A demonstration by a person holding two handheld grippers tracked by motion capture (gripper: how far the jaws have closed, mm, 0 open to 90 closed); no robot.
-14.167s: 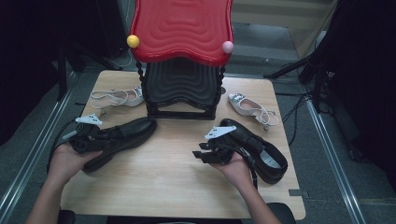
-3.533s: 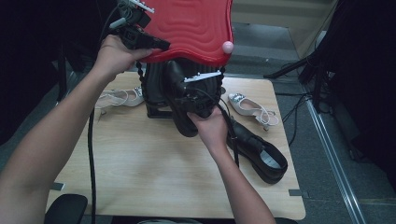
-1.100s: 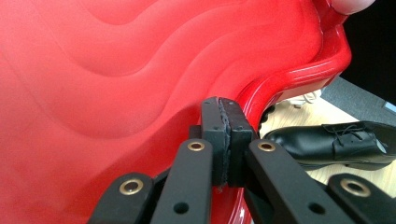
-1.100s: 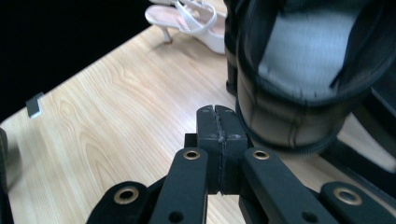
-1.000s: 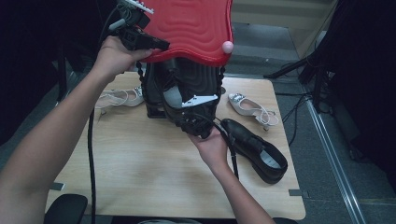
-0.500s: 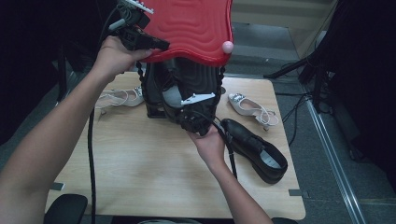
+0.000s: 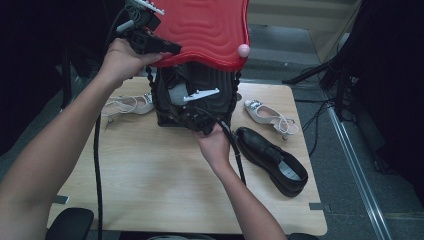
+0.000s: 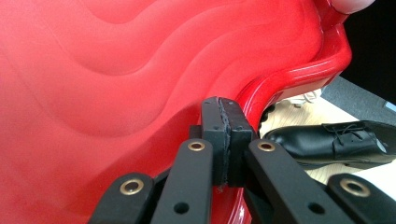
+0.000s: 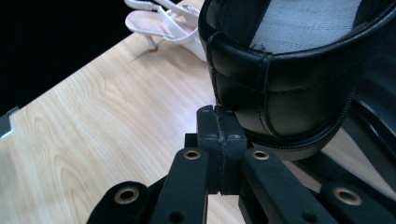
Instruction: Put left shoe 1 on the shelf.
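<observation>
Red wavy lid [image 7: 205, 30], black shoe [image 7: 272, 160]

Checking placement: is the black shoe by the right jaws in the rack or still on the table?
In the rack: the black shoe sits inside the rack, under the red lid.

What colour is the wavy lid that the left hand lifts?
Red lid, best seen in the left gripper view.

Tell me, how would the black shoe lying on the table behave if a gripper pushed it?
The black lace-up shoe would probably slide rather than roll, since it lies flat on its sole. Its leather upper looks fairly stiff. The smooth wooden table may offer little resistance.
</observation>
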